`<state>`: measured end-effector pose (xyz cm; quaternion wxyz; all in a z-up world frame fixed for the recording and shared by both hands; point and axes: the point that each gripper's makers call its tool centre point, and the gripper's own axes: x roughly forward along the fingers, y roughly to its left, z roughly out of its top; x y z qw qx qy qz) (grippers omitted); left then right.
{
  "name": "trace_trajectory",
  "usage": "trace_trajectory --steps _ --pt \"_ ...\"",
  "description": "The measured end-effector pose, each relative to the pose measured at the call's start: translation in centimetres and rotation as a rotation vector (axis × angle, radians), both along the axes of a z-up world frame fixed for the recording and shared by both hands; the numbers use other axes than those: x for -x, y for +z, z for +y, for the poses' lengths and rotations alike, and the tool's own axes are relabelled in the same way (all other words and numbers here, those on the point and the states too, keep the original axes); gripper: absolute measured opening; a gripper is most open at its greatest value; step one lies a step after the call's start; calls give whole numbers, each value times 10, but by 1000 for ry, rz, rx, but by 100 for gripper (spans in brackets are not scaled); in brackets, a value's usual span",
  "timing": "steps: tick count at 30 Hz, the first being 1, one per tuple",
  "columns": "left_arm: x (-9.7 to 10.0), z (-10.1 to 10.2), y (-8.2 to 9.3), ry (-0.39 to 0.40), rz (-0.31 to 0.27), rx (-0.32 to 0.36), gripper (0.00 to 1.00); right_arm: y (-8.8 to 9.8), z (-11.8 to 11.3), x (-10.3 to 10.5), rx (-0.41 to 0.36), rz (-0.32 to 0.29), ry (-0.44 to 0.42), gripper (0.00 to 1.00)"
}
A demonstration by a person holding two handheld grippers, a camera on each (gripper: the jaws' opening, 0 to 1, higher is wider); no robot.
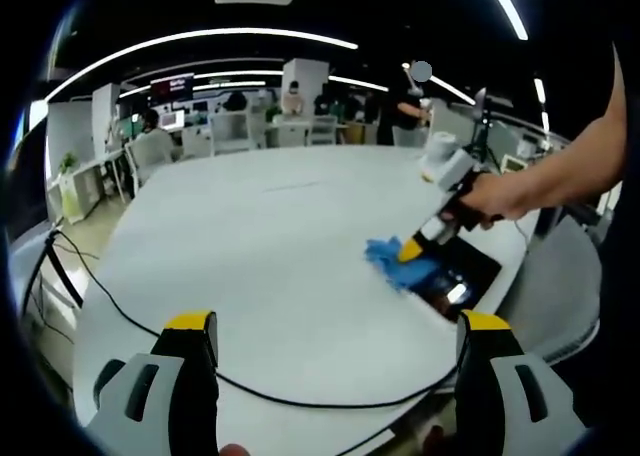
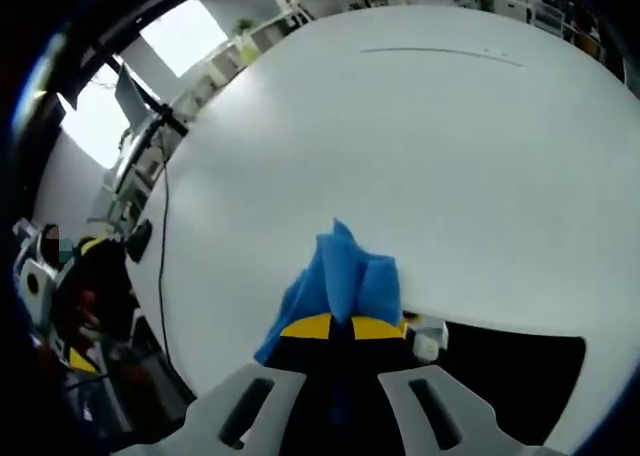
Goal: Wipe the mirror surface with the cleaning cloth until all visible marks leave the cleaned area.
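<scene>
As the right tongs (image 2: 340, 328) come together on the blue cleaning cloth (image 2: 340, 271), their yellow tips are pressed nearly shut w/ a bunch of fabric pinched between them; the rest of the cloth stands up in soft folds in front of the tips. In the left gripper view the same tongs (image 1: 412, 248) are seen from the side, held by a person's hand (image 1: 492, 196), tips down on the cloth (image 1: 396, 262), which lies at the near edge of the mirror (image 1: 462, 274).

The left tongs (image 1: 340, 326) are spread wide, nothing between them, and hang above the table (image 1: 260, 236), well apart from the cloth.

The mirror is a dark flat rectangle lying on the white table near its edge; in the right gripper view it (image 2: 510, 361) is just beside the tips. It reflects the ceiling light as bright spots. I cannot tell from here if marks are on it.

Handling, as I judge: the cloth is light, soft and limp, so it will fold and drag; better to pinch a thick bunch near its middle, as now, and press flat. The mirror looks thin, smooth and prob. fragile, may slide on the table when pushed, so light pressure is wise.

A black cable (image 1: 130, 321) runs across the table near the left tongs.
</scene>
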<state>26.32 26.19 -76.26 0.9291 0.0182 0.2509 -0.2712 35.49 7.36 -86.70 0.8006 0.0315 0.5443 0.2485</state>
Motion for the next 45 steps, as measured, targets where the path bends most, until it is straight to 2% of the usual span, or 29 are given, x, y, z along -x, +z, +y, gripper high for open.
trace_trajectory --steps 7,10,13,16,18,37,45 --pt "-2 -3 -1 -9 -2 4 100 -1 -1 0 -14 4 3 0" --pt "-5 -3 1 -11 -7 7 100 1 1 2 4 -15 12 0" --pt "-7 -3 3 -13 -10 7 100 0 0 1 -11 -11 -20 0" --pt "-9 -6 6 -19 -19 10 100 1 0 5 4 -39 0 0" --pt "-9 -7 7 -24 -22 7 100 0 0 7 8 -36 4 0" --pt "-9 -9 8 -28 -26 -2 100 2 0 42 -19 -16 31 0" --pt "-11 -9 8 -28 -25 0 100 1 4 63 -30 1 53 0"
